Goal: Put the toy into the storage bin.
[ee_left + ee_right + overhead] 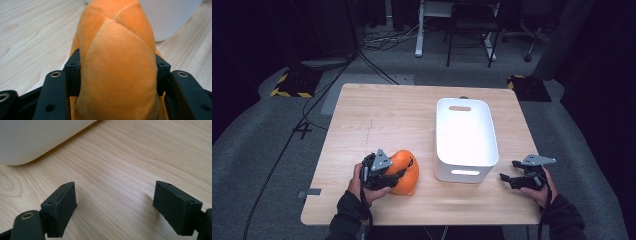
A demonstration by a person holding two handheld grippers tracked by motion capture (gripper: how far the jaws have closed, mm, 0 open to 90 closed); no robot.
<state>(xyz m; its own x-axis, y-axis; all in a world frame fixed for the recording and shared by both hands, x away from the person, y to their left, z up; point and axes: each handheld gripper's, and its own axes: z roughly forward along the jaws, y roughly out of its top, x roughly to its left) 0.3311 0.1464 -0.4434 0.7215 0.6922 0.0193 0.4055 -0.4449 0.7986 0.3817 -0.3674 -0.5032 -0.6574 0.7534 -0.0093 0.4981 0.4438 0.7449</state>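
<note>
Showing no readable writing, orange plush toy and white bin.

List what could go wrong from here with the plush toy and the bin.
1. The left gripper squeezes the soft plush toy at its sides; the fabric may slip out when lifted.
2. The toy sits close beside the white bin, so a low lift could catch the rim and shove the bin.
3. The right gripper is open over bare table, not steadying the bin.

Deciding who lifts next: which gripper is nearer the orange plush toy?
Left. The left gripper is closed on the orange plush toy; the right gripper sits open beyond the white plastic bin, apart from the toy.
</note>
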